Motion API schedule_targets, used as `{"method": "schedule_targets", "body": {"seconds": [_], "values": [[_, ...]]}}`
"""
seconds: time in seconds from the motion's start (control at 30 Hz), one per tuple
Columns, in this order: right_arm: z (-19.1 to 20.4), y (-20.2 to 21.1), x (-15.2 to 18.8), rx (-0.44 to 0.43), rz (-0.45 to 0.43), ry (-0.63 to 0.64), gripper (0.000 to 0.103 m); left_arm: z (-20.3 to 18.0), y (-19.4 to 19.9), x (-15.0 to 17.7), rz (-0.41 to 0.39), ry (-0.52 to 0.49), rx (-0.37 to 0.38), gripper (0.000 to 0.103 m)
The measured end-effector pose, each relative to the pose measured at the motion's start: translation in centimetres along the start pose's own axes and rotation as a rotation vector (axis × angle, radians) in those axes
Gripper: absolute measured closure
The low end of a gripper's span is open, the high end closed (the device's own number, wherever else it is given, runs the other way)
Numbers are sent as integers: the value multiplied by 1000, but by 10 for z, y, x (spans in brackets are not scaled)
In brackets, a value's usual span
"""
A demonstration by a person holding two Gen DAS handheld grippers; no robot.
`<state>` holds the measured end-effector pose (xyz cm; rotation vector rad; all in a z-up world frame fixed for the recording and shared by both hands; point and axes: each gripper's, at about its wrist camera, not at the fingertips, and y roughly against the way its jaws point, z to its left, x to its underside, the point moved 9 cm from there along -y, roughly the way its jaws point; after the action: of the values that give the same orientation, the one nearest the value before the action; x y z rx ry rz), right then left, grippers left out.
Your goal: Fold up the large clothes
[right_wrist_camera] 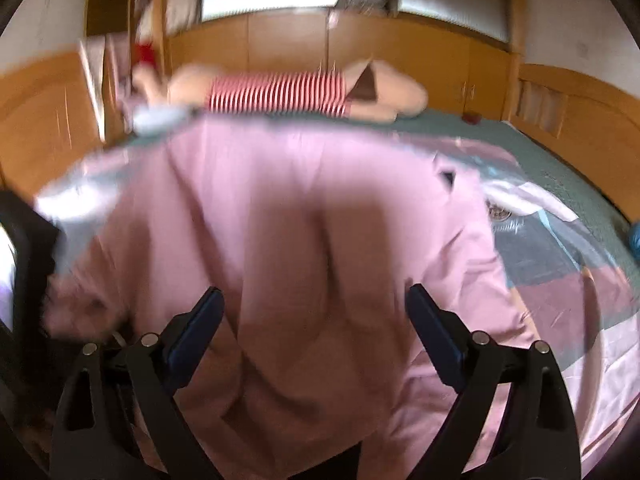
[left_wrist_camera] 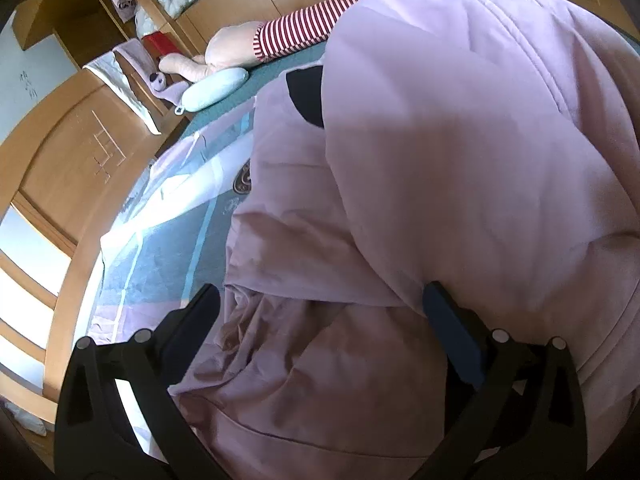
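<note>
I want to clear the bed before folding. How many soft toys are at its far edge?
2: a big doll in a red-striped top lying along the far edge, and a small purple plush beside the pale blue pillow. The pink garment may hide more.

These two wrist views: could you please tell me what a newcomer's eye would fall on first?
The pink garment fills most of both views, heaped on the bed. Behind it, along the bed's far edge, lies a plush toy in red-and-white stripes. Both grippers, left and right, stand open over the cloth.

Home bedroom: bed [right_wrist_camera: 560,168] w/ patterned quilt [left_wrist_camera: 168,216], wooden wardrobes [right_wrist_camera: 288,44], plush doll [right_wrist_camera: 280,94]
</note>
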<state>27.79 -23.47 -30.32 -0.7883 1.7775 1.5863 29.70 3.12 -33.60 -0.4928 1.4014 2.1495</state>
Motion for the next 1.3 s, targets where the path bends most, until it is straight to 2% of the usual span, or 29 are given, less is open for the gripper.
{"method": "schedule_targets", "body": {"seconds": [0.07,0.13,0.2,0.37,0.53,0.57,0.67,0.83,1.1,1.3], "values": [[1,-19,13,34,82,21,10,0,-4,1,22,24,27,2],[0,-23,14,30,98,15,10,2,-7,3,52,43,49,2],[0,-23,15,32,97,18,10,4,-7,4,59,58,56,2],[-2,-25,16,32,96,22,10,12,1,-2,9,49,-20,2],[-5,3,0,-14,-19,-41,10,8,-18,5,86,82,52,2],[-6,2,0,1,-12,-36,9,8,-21,7,103,90,63,2],[-2,-25,18,26,116,2,8,7,-21,10,114,102,70,2],[-1,-23,17,38,105,14,5,2,-18,11,100,77,32,2],[-2,-27,20,48,113,22,2,-2,-26,16,138,97,51,2],[-2,-26,19,40,111,14,1,-3,-23,15,125,83,27,2]]}}
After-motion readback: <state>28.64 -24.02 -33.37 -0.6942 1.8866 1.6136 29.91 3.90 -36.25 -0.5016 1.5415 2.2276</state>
